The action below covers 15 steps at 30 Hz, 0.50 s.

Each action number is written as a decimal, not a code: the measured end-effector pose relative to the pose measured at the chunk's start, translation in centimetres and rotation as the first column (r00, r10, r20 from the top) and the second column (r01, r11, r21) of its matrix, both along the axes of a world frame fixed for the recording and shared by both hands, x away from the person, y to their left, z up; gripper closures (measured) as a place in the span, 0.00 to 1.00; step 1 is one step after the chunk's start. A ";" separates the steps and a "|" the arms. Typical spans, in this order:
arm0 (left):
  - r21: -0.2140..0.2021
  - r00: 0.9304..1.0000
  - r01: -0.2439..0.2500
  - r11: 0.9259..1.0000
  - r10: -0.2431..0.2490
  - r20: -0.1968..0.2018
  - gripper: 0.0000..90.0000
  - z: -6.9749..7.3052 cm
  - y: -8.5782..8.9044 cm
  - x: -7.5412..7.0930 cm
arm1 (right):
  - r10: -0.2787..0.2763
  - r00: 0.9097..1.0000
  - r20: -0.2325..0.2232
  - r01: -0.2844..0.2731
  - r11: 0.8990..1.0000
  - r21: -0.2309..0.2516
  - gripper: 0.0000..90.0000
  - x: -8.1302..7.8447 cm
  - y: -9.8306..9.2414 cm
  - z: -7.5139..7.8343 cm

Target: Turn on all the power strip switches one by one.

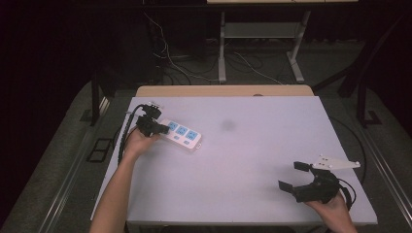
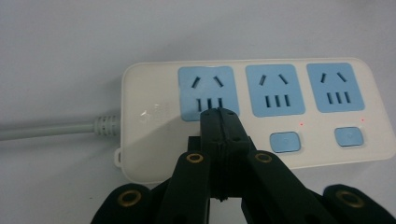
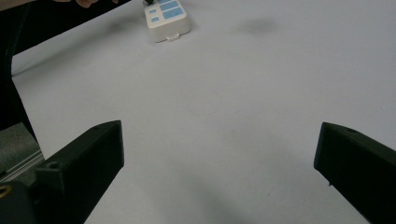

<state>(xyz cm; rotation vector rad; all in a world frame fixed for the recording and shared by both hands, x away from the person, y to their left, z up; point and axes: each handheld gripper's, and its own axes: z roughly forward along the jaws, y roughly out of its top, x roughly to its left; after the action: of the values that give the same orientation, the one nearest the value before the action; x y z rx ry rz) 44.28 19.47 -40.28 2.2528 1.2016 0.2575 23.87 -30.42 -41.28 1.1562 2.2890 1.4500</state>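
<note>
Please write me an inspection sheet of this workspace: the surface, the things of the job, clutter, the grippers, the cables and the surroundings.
Surface: pale table, one faint dark smudge near its middle.
Job's things: white power strip with three blue sockets, lying flat at the table's left; two small red lights lit above its two visible blue switches.
Clutter: nothing seen.
Grippers: left gripper shut, empty, its tips over the strip below the first socket, where a third switch would be; whether they press it I cannot tell. Right gripper open, empty, at the near right corner.
Cables: grey strip cord; loose wires on the floor behind.
Surroundings: dark room, desk legs beyond the table.
</note>
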 end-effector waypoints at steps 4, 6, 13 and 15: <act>-0.025 1.000 -0.001 1.000 0.001 0.032 0.97 0.7 0.0 -0.2 | -0.001 1.000 -0.004 0.001 1.000 -0.003 0.02 0.1 0.0 -0.1; -0.027 0.999 -0.001 1.000 0.002 0.046 0.91 1.2 -0.1 -0.5 | -0.003 1.000 -0.003 0.003 1.000 -0.001 0.02 0.1 -0.1 0.0; -0.065 0.995 -0.010 0.998 0.017 0.097 0.67 2.9 0.2 -1.8 | -0.003 1.000 -0.005 0.003 1.000 -0.002 0.02 0.1 0.0 0.0; -0.075 0.994 -0.021 0.997 0.029 0.109 0.58 3.4 0.3 -2.2 | -0.004 1.000 -0.004 0.004 1.000 0.000 0.02 0.0 0.0 0.0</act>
<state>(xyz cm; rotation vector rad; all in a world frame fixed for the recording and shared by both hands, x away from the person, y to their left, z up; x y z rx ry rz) 42.09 19.80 -36.86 2.1328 1.1630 0.3362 23.91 -30.43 -41.28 1.1641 2.2887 1.4474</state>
